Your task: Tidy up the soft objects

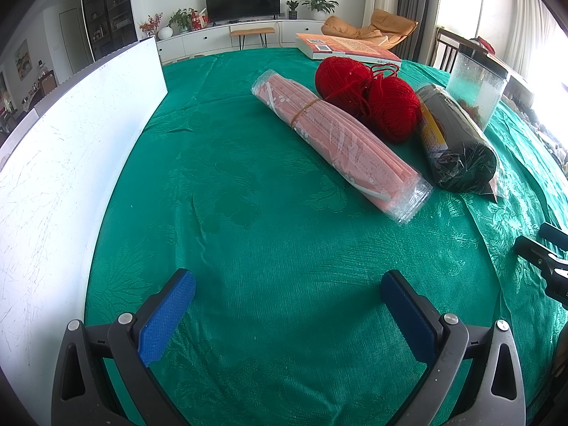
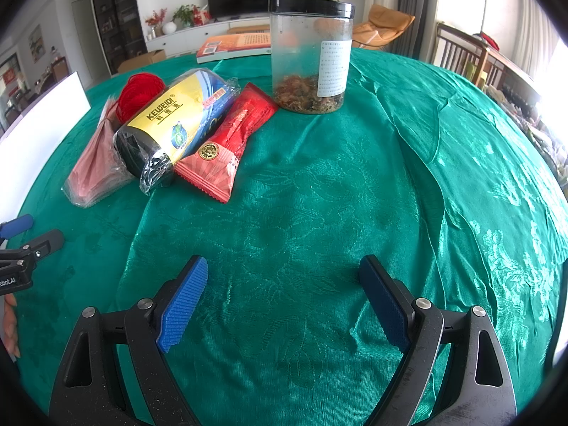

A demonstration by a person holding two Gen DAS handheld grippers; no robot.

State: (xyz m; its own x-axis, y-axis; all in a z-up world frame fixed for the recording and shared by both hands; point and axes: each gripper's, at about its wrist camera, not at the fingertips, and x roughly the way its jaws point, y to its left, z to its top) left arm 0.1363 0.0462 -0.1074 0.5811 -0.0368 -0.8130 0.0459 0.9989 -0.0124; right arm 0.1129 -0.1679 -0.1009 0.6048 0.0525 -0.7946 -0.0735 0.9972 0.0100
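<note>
A pink pack of face masks in clear wrap (image 1: 333,138) lies on the green tablecloth (image 1: 248,213), with red yarn balls (image 1: 369,96) and a black roll of bags with a yellow label (image 1: 454,142) beside it. In the right wrist view the pack (image 2: 96,167), the yarn (image 2: 140,94), the roll (image 2: 170,124) and a red snack packet (image 2: 230,138) lie at the left. My left gripper (image 1: 287,284) is open and empty, short of the pack. My right gripper (image 2: 282,273) is open and empty over bare cloth.
A white board (image 1: 71,149) stands along the left of the table. A clear jar with a black lid (image 2: 310,56) stands at the back, a book (image 2: 234,44) behind it. The left gripper's tip (image 2: 32,245) shows at the right view's left edge.
</note>
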